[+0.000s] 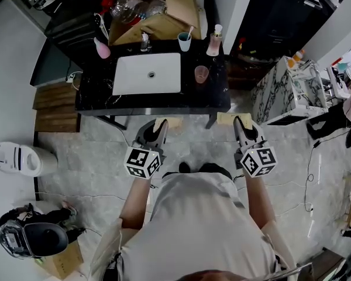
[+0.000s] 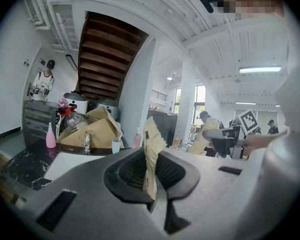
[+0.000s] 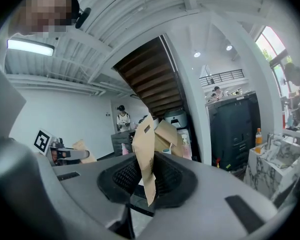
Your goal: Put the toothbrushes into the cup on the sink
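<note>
The left hand-held gripper (image 1: 155, 130) is clamped on one tan packet (image 2: 152, 149), the right hand-held gripper (image 1: 241, 126) on a second packet (image 3: 144, 154); toothbrushes are presumably wrapped inside. Carrying is judged in hand. The teal cup (image 1: 184, 41) is set well ahead, beyond the sink (image 1: 128, 75). The worktop (image 1: 213, 95) edge must be cleared; open floor (image 1: 193, 145) is seen between.
</note>
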`<action>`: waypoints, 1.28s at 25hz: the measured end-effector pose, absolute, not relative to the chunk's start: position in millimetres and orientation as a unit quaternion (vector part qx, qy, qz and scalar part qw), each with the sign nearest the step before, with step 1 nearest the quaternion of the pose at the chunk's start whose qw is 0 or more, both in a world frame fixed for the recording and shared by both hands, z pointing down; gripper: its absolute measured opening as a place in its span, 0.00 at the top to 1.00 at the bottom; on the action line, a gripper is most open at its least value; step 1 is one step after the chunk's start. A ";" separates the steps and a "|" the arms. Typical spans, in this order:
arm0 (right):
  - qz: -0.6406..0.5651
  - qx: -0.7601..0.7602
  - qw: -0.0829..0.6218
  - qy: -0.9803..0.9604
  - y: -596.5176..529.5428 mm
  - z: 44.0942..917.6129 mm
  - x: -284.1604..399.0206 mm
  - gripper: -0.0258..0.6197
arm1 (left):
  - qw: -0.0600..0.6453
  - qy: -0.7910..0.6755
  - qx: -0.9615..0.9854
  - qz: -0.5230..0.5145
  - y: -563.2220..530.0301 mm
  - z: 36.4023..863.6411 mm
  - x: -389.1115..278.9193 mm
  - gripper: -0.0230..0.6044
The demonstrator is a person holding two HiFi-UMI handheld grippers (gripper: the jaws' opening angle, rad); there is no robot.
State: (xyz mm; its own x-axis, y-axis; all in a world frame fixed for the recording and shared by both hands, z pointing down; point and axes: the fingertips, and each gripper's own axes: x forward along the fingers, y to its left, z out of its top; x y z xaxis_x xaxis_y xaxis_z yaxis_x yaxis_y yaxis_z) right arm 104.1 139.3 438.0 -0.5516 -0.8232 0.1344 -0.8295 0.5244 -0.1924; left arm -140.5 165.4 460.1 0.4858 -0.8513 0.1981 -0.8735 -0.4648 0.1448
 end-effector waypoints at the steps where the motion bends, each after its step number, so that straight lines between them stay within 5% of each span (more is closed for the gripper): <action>1: 0.119 0.475 0.012 -0.872 139.3 439.0 102.9 0.85 | 0.115 -0.504 0.855 0.050 165.1 461.3 -143.0 0.91; 32: 0.141 0.436 0.032 -0.888 -14.5 456.5 105.5 0.85 | 0.140 -0.541 0.828 0.050 32.3 476.1 -134.9 0.91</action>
State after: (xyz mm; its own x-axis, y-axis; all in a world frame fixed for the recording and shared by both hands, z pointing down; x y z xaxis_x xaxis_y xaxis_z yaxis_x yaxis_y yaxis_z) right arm 105.5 -14.5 456.5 -0.6181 -0.7654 0.1793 -0.7833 0.5804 -0.2227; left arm -134.9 32.3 476.1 0.4101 -0.8815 0.2341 -0.9094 -0.3759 0.1778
